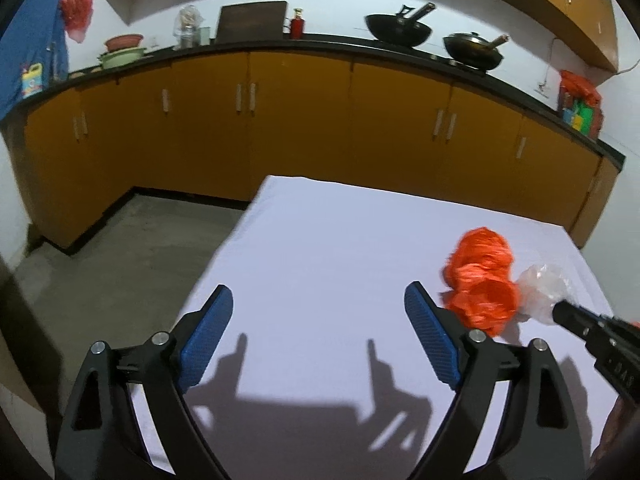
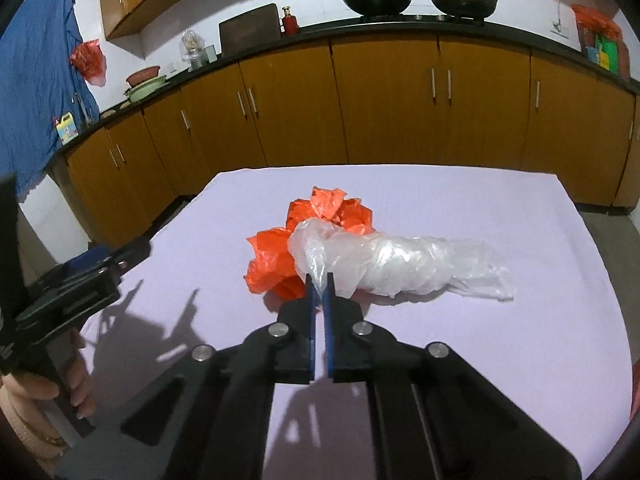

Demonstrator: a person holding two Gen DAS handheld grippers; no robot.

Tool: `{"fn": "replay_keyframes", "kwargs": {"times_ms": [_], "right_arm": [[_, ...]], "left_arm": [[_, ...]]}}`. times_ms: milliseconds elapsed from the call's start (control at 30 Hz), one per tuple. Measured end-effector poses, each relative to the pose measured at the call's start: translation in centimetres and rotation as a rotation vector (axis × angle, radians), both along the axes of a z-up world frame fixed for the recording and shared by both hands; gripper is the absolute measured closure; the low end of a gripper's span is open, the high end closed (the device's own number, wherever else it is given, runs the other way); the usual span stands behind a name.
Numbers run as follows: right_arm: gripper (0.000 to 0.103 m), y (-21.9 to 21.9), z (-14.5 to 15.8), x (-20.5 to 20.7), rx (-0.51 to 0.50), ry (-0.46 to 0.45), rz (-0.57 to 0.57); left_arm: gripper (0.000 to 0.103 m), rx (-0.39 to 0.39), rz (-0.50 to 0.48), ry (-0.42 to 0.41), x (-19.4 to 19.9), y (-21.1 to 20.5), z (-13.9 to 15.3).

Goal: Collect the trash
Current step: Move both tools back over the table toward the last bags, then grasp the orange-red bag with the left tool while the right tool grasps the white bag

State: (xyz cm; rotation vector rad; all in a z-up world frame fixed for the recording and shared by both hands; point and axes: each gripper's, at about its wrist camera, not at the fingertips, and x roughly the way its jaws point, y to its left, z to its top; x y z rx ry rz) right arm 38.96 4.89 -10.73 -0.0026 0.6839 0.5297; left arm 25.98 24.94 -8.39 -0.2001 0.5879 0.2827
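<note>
Surface (image 2: pixel 480 360): lying under a pale lilac cloth, carrying both bags; everything below is placed against it.
Cabinets (image 2: pixel 384 104): standing beyond the surface's far edge, orange-brown doors under a dark counter.
Woks (image 2: pixel 377 0): two sitting on that counter, far behind the surface.
Clear bag (image 2: pixel 400 258): lying crumpled near the middle of the surface, stretching toward its right side, its near corner being pulled up into the right tongs.
Orange bag (image 2: pixel 280 256): resting bunched on the surface just left of and behind the clear bag, touching it.
Right tongs (image 2: pixel 319 284): hanging low over the surface's middle, blue pads pressing together on a twist of the clear bag.
Left tongs (image 1: pixel 320 320): hovering over the surface's left part, jaws spread wide and holding nothing; the orange bag (image 1: pixel 480 280) is lying just beyond the right pad, beside the clear bag (image 1: pixel 542 290).
</note>
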Motion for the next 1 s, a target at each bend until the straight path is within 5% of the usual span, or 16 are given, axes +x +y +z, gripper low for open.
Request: {"fn": "replay_keyframes", "kwargs": {"times_ms": [467, 733, 800, 1000], "right_arm": [[0.099, -10.5, -0.5, -3.3, 0.014, -0.011, -0.191], [0.099, -12.2, -0.5, -4.1, 0.028, -0.012, -0.199], [0.099, -12.4, -0.3, -4.3, 0.029, -0.019, -0.197], [0.099, -12.9, -0.9, -4.1, 0.033, -0.013, -0.209]], "left_arm": [[0.003, 0.005, -0.209, 0.024, 4.1, -8.0, -0.4], [0.002, 0.011, -0.18, 0.126, 7.8, -9.3, -1.9], [0.005, -0.007, -0.175, 0.135, 8.2, -9.1, -2.1], [0.047, -0.003, -0.196, 0.165, 8.3, -9.5, -2.8]]}}
